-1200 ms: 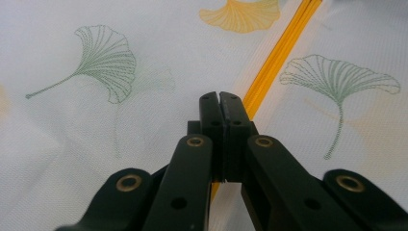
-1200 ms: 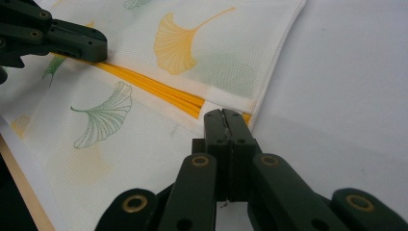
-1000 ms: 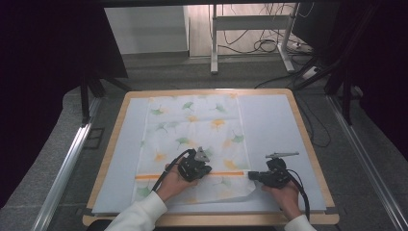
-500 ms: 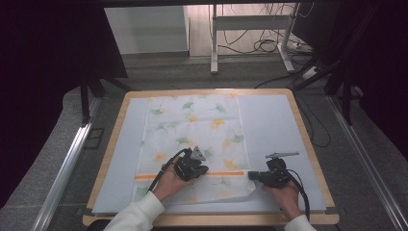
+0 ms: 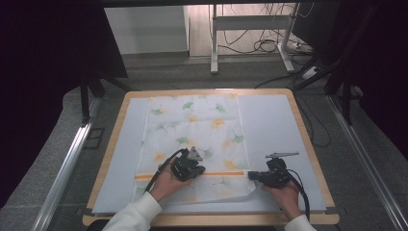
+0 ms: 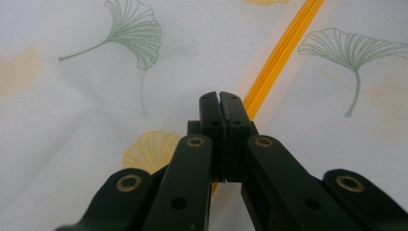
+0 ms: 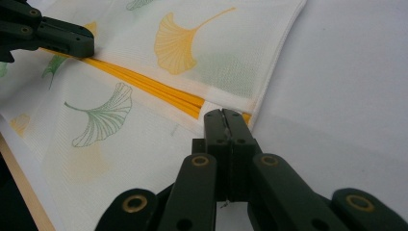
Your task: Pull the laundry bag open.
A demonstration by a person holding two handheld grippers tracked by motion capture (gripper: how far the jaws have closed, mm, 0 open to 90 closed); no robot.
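High view overlooks table [image 5: 308, 144]; 2 gripper views closely share cloth [image 6: 72, 120].

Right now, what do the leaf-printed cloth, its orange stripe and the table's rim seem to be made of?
The leaf-printed cloth looks like thin woven fabric, matte and slightly sheer: a fine grid weave shows, and it creases softly. The orange stripe seems woven or stitched in, as ribbed parallel lines; which, I cannot tell. The table's rim looks like light wood or wood laminate, smooth.

I've got the cloth [image 5: 195, 144] flat mid-desk [image 5: 288, 96], left tongs [image 5: 196, 169] on it, right tongs [image 5: 252, 176] at its right edge.
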